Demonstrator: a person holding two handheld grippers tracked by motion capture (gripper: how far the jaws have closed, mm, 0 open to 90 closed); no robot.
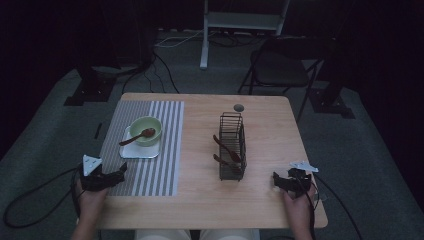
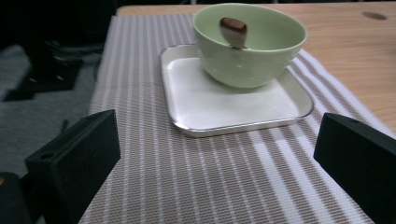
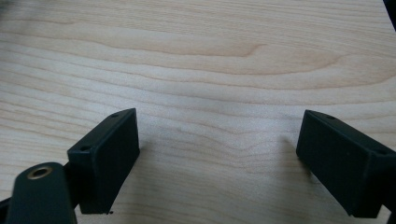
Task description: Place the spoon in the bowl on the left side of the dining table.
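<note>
Spoon handle is hiding behind the bowl rim in the left gripper view. Rack contents are reading too small and dark to count. Frame edges are cropping both forearms.

Between the striped mat and the wire rack a bare strip of table is left, through which a gripper can be passed from the near edge to the far edge. The far half of the mat is blocked by the green bowl on its white tray, with a wooden spoon jutting over the bowl's rim, while the near half is left free ahead of the open left gripper. The middle of the table is obstructed by the upright rack, and bare wood is found around the right gripper and between its spread jaws.
</note>
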